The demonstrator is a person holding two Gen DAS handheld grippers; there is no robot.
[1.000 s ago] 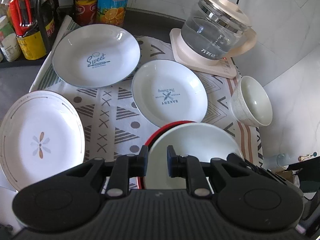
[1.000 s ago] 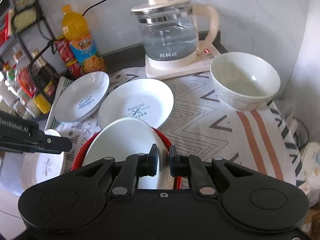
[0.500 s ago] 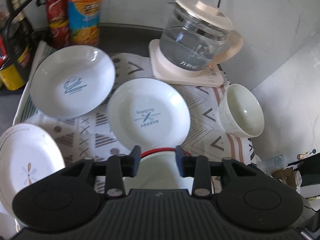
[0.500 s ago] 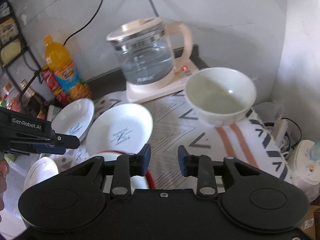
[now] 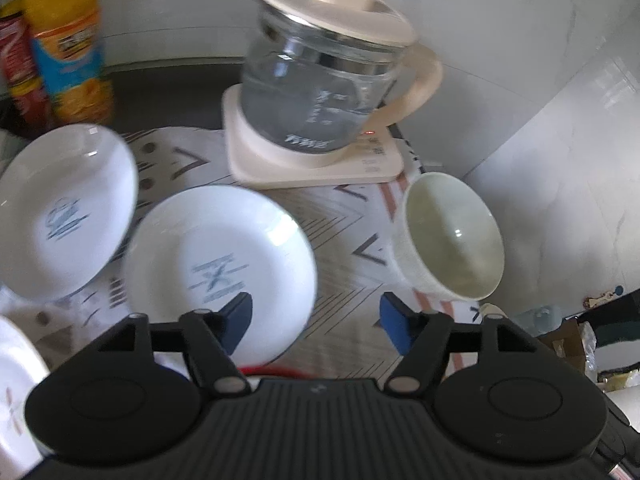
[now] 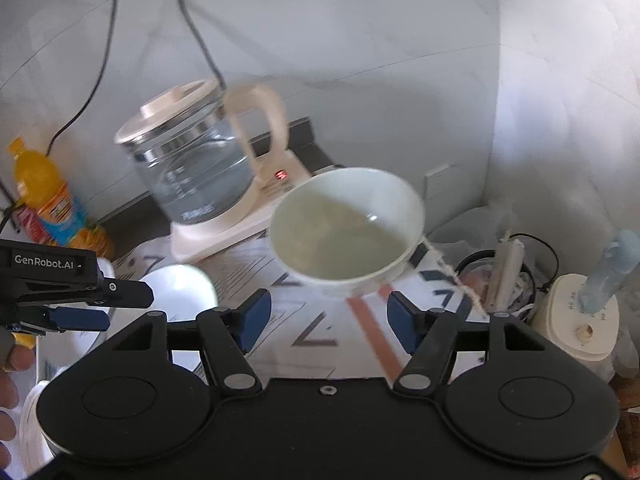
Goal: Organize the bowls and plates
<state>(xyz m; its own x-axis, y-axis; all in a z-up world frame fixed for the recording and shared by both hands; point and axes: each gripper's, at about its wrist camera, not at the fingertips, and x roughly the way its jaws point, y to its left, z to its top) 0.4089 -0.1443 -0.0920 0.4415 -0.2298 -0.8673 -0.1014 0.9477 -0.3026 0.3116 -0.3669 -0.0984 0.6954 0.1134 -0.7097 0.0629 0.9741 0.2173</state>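
Note:
My left gripper (image 5: 316, 322) is open and empty above the patterned cloth (image 5: 344, 216). The BAKERY plate (image 5: 220, 268) lies just ahead of its left finger. The Sweet plate (image 5: 64, 216) lies further left, and a flower plate (image 5: 16, 392) shows at the lower left. A red rim (image 5: 276, 371) peeks out under the gripper body. The white bowl (image 5: 452, 240) stands to the right. My right gripper (image 6: 328, 320) is open and empty, with the white bowl (image 6: 348, 228) just ahead. The left gripper (image 6: 80, 300) shows at its left, over a plate (image 6: 180, 292).
A glass kettle (image 5: 324, 80) on its cream base (image 5: 312, 160) stands behind the plates. An orange juice bottle (image 5: 68, 44) and a red can (image 5: 16, 72) stand at the back left. A white appliance (image 6: 576, 320) and cables sit beyond the right table edge, beside the wall.
Both grippers have opened wide, let go of the white bowl in the red one, and lifted back. Both views now look toward the kettle and the far bowl.

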